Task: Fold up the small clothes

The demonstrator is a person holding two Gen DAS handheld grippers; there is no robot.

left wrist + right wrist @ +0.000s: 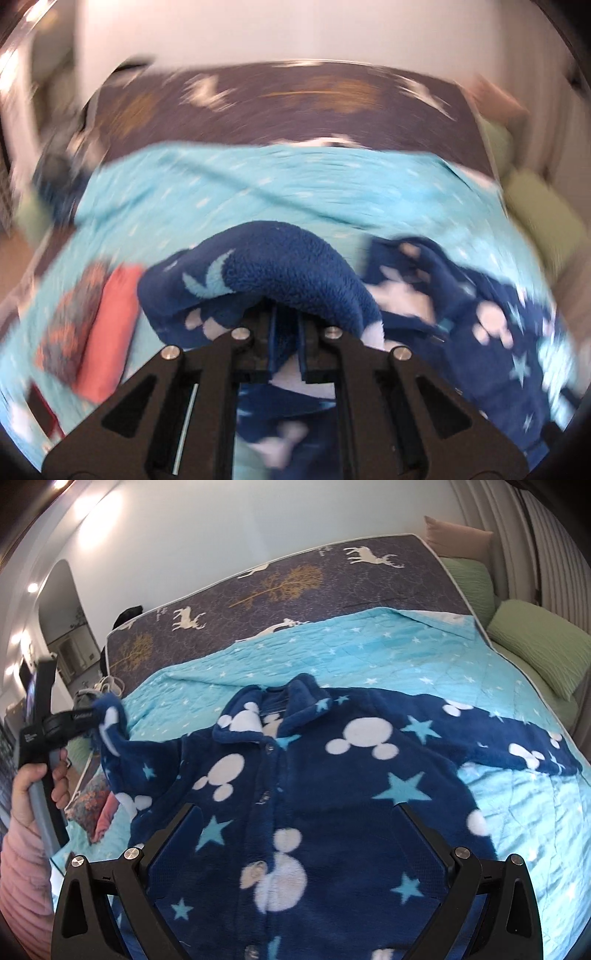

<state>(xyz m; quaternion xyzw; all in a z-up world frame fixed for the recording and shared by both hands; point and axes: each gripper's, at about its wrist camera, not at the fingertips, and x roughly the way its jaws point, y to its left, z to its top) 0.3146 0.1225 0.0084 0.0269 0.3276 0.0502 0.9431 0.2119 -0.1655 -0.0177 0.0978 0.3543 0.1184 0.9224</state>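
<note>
Here, at nine o'clock in the right wrist view, the left gripper [96,716] pinches the fleece top's sleeve [110,723], lifted off the blue quilt [369,653]; the fleece top [332,775] lies buttoned at centre; the right gripper [295,853] hovers above it at six o'clock, jaws spread wide, empty.

Small pale lettering is seen on the black body of the left gripper [96,716] in the right wrist view, and a fainter block of print lower on its black handle, but neither can be read at this size. No other text, number or sign is made out in either view.
</note>
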